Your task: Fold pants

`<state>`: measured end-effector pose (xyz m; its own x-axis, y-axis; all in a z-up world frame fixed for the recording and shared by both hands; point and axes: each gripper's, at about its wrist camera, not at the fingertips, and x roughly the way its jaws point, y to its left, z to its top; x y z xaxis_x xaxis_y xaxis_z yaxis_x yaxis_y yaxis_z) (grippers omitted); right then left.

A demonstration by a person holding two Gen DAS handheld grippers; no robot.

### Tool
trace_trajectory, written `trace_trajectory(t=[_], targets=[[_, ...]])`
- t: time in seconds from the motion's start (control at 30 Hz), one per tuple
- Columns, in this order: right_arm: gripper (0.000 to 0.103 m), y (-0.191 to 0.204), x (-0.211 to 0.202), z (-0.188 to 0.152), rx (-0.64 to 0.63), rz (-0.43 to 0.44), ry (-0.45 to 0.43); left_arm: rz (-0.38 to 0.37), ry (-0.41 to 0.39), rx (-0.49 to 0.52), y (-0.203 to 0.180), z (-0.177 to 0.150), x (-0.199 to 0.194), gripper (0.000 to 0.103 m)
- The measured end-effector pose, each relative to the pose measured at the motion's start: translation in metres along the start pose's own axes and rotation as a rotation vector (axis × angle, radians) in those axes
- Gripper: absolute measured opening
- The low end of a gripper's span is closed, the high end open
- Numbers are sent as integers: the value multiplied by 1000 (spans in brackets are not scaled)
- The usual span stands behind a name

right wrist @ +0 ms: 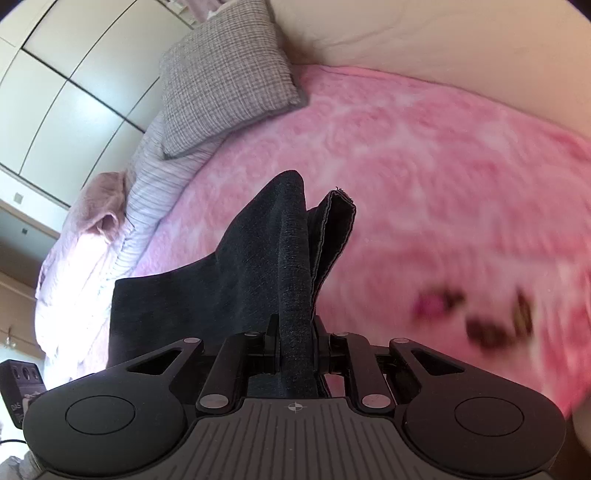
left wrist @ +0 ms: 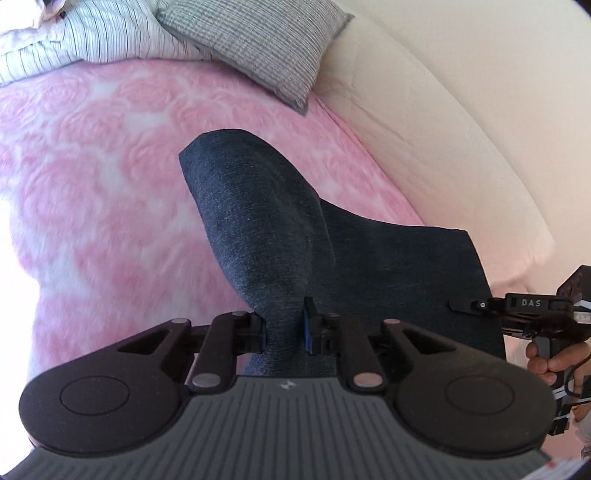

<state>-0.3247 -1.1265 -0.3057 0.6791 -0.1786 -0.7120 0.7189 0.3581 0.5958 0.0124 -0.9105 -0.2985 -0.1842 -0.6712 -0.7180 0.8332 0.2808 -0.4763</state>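
1. Left gripper (left wrist: 285, 328) clamped on a bunched fold of the dark blue pants (left wrist: 258, 236), fabric rising forward from between the fingers in a rounded hump.
2. Right gripper (right wrist: 295, 345) likewise pinched shut on a thick band of the pants (right wrist: 258, 266), a hemmed edge (right wrist: 338, 221) standing up just right of the band.
3. Seen from the left wrist view, right gripper (left wrist: 456, 305) at the cloth's far side edge, held by a hand (left wrist: 554, 360).
4. Pants lifted at both held ends, lying over a pink rose-patterned blanket (left wrist: 92, 166).
5. Wide bare blanket left and ahead of the left gripper; blurred pink expanse right of the right gripper.
6. Grey checked pillow (right wrist: 225, 81) and striped bedding (left wrist: 110, 33) at the blanket's far edge; cream headboard (left wrist: 443, 110) bordering one side.
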Motion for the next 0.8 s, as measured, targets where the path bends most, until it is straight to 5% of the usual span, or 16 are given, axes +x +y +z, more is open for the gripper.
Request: trace_trajectory(t=[0.37,0.8], targets=[[11,11,112,162,-121,140,83,144,-139,-85,12,103,61,12],[11,-24,184,278,-41,100,33,85,-115,-91,40,228,179,12]])
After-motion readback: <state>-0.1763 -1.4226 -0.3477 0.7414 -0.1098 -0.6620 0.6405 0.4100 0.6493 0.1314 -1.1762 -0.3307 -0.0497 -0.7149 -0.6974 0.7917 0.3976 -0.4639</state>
